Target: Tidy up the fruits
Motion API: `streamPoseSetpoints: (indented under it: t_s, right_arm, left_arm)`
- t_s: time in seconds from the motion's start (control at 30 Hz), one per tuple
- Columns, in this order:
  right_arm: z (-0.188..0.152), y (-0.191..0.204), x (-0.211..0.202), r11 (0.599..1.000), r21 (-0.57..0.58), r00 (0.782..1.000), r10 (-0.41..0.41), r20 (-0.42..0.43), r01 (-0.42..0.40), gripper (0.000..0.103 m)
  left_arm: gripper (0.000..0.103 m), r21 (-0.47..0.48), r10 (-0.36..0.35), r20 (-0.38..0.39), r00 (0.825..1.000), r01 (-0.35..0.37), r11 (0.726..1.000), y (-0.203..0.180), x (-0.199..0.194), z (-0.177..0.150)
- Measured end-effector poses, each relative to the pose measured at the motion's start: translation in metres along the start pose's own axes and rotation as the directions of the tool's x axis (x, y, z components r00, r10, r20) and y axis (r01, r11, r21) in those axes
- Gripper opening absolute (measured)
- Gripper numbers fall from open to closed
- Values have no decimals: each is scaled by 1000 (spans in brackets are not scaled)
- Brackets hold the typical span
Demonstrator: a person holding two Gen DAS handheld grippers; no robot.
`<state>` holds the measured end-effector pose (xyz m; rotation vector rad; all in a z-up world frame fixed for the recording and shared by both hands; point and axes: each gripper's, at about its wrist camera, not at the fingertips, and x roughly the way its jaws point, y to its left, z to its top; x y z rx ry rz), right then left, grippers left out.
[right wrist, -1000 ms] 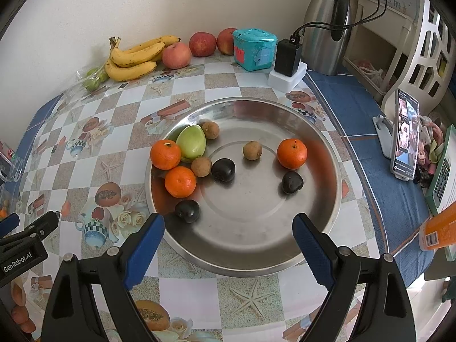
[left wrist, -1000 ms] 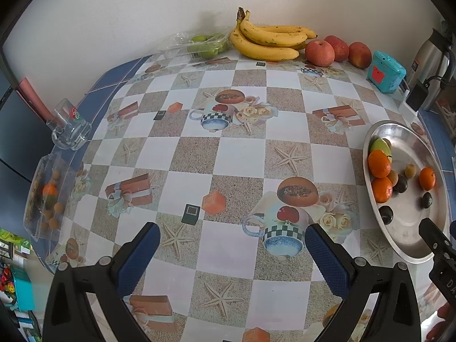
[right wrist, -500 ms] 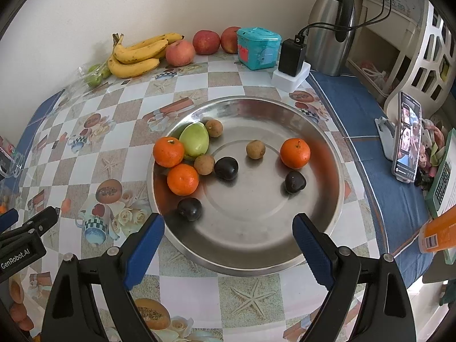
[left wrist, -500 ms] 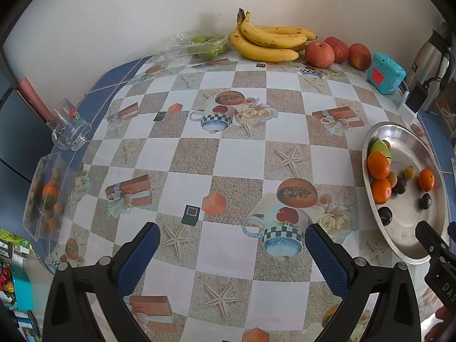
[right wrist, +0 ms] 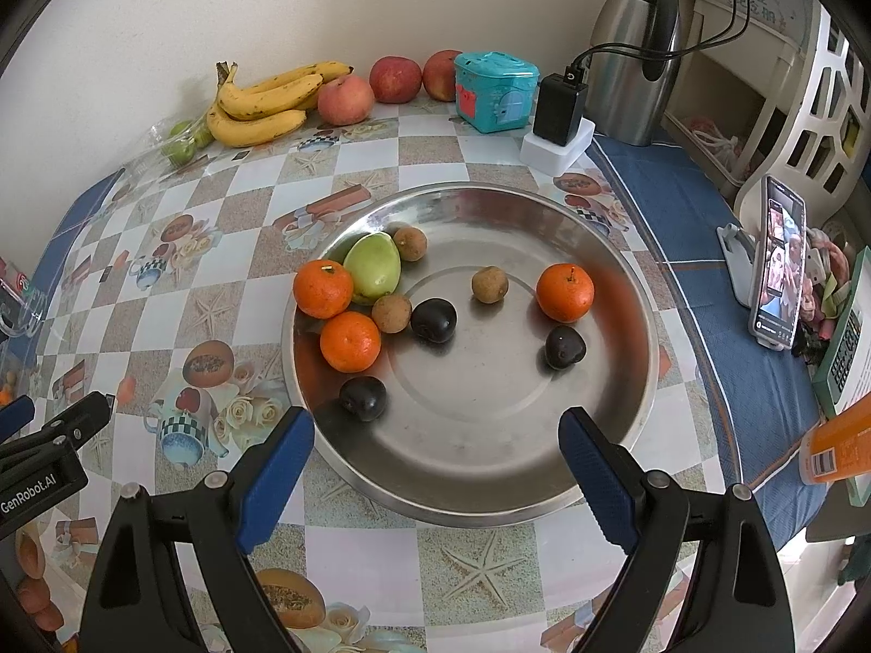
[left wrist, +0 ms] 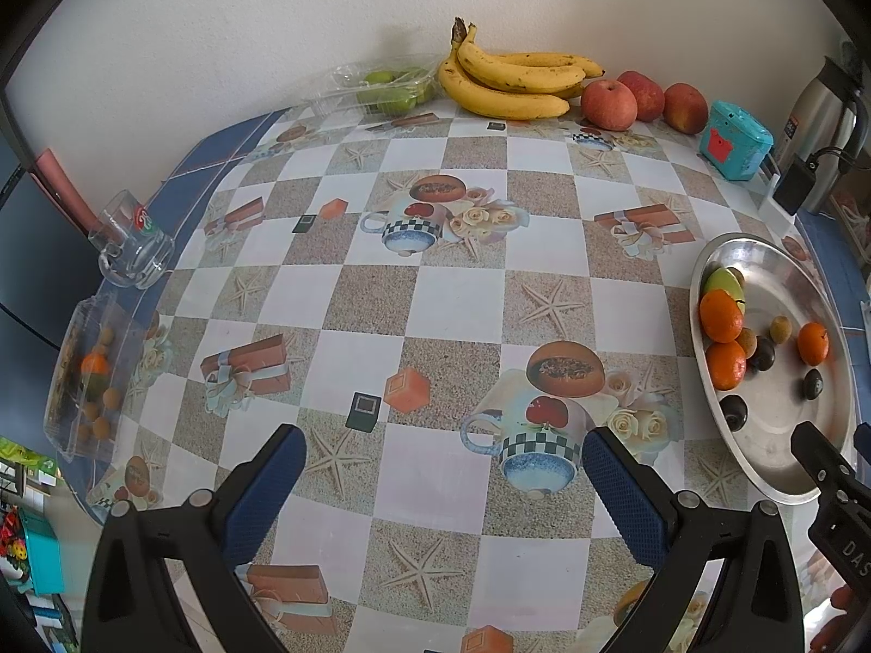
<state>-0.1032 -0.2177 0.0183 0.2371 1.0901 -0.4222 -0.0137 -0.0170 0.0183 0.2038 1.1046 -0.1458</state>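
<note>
Near the right edge of the tabletop (left wrist: 457, 299) we see the steel tray (right wrist: 609, 446) holding three oranges (right wrist: 322, 288), a green fruit (right wrist: 374, 266), brown longans (right wrist: 490, 284) and dark plums (right wrist: 433, 319). Our right gripper (right wrist: 435, 446) hovers at its near rim, jaws spread wide and empty. Our left gripper (left wrist: 443, 460) hangs over bare cloth, likewise agape. Bananas (left wrist: 511, 81) and apples (left wrist: 608, 104) line the far edge.

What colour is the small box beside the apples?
Teal, with a red patch; the right wrist view shows it best.
</note>
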Motion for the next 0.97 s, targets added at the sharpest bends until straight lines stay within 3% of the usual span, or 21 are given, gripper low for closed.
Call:
streamPoseSetpoints:
  t_s: [0.97]
  right_arm:
    - [0, 1, 2, 1000, -3, 1000, -2, -7, 1, 92]
  left_arm:
    - [103, 19, -16, 29, 999, 15, 1000, -7, -6, 6]
